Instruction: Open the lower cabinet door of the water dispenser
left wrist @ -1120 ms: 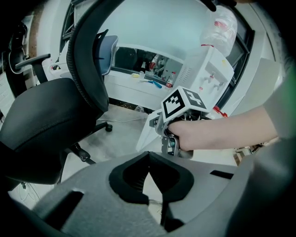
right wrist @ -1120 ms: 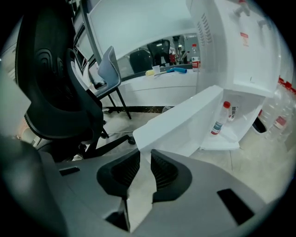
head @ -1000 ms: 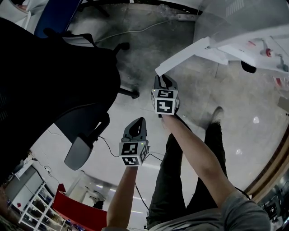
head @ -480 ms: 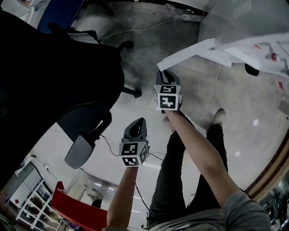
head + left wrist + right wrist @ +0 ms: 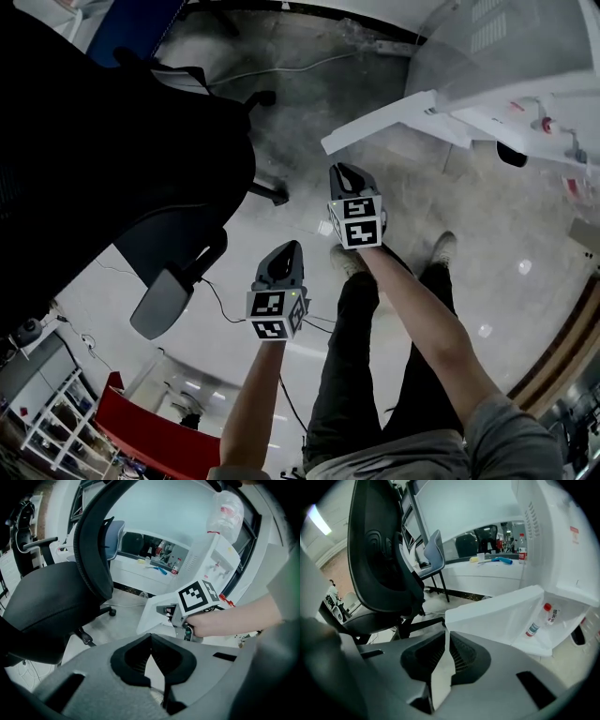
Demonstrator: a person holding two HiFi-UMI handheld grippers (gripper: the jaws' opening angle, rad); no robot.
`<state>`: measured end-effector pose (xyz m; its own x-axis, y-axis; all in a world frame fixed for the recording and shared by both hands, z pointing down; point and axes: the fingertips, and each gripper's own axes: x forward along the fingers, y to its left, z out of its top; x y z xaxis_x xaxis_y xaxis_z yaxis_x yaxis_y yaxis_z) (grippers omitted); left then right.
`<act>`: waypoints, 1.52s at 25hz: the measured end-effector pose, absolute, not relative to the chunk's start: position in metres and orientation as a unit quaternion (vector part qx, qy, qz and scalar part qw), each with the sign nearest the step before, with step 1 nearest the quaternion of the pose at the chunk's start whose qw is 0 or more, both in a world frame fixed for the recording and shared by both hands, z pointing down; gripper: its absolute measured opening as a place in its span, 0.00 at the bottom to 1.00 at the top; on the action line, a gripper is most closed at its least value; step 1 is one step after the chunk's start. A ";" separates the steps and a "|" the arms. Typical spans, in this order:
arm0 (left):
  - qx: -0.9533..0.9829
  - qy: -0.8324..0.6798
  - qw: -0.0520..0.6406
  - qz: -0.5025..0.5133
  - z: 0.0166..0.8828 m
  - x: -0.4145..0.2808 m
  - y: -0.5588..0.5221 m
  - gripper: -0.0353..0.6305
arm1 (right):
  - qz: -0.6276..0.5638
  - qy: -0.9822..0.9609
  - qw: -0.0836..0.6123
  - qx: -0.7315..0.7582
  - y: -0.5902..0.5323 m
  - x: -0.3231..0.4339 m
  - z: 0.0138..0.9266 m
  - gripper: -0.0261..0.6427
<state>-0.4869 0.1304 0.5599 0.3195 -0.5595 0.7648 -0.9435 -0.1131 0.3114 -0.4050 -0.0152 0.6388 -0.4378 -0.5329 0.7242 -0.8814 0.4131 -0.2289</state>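
Note:
The white water dispenser (image 5: 506, 56) stands at the upper right, and its lower cabinet door (image 5: 375, 127) is swung out over the floor. My right gripper (image 5: 339, 169) sits just below the door's free corner without touching it. Its jaws are closing and nothing is between them. In the right gripper view the jaw tips (image 5: 446, 632) meet right under that door (image 5: 501, 616) corner, and two small bottles (image 5: 533, 629) rest in the door's inner shelf. My left gripper (image 5: 291, 246) hangs lower left, shut and holding nothing (image 5: 150, 634); its view shows the right gripper (image 5: 165, 612) at the door (image 5: 152, 620).
A black office chair (image 5: 122, 141) fills the left, its wheeled base (image 5: 267, 192) reaching toward the door. A cable (image 5: 281, 66) runs across the concrete floor behind. The person's legs and shoes (image 5: 441, 248) stand beside the dispenser. A red object (image 5: 141, 431) lies near the bottom left.
The right gripper has rolled slightly and now sits a little off the door's free corner. The door stays swung out. The left gripper has kept still.

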 end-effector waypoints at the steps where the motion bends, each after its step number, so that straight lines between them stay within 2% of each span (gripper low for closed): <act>1: 0.708 -0.533 0.398 0.237 0.555 -0.484 0.128 0.06 | 0.303 -0.795 0.284 0.442 -0.013 -0.403 0.633 0.09; 14: 0.707 -0.577 0.367 0.180 0.437 -0.459 0.112 0.06 | 0.264 -0.852 0.254 0.373 0.034 -0.379 0.501 0.06; 30: 0.737 -0.621 0.252 0.090 0.210 -0.432 0.090 0.06 | 0.207 -0.898 0.139 0.362 0.049 -0.342 0.231 0.06; 36: 0.764 -0.612 0.178 0.100 0.130 -0.420 0.102 0.06 | 0.172 -0.914 0.076 0.360 0.065 -0.336 0.134 0.05; 38: 0.771 -0.605 0.173 0.096 0.110 -0.414 0.107 0.06 | 0.156 -0.920 0.054 0.355 0.075 -0.337 0.103 0.06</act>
<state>-0.4138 0.1074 0.1097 0.2489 -0.9003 0.3572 -0.9666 -0.2074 0.1508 -0.3371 0.0746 0.1033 -0.7424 -0.6362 0.2098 -0.6698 0.6994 -0.2494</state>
